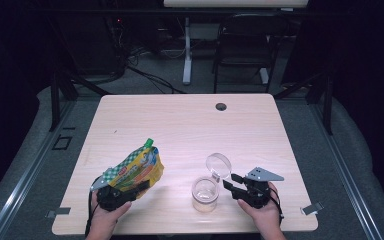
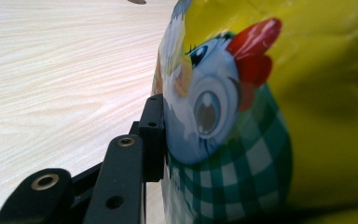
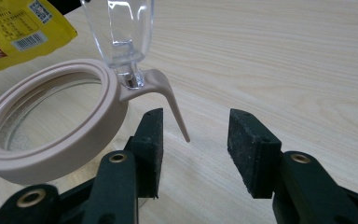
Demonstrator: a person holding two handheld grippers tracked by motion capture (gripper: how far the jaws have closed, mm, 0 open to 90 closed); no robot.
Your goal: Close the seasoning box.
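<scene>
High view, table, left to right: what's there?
Left gripper with yellow pouch → jar, lid open → right gripper, jaws apart by the jar.

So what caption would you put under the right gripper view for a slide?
Open right gripper beside the lever of a lid-up glass jar, yellow pouch behind.
</scene>
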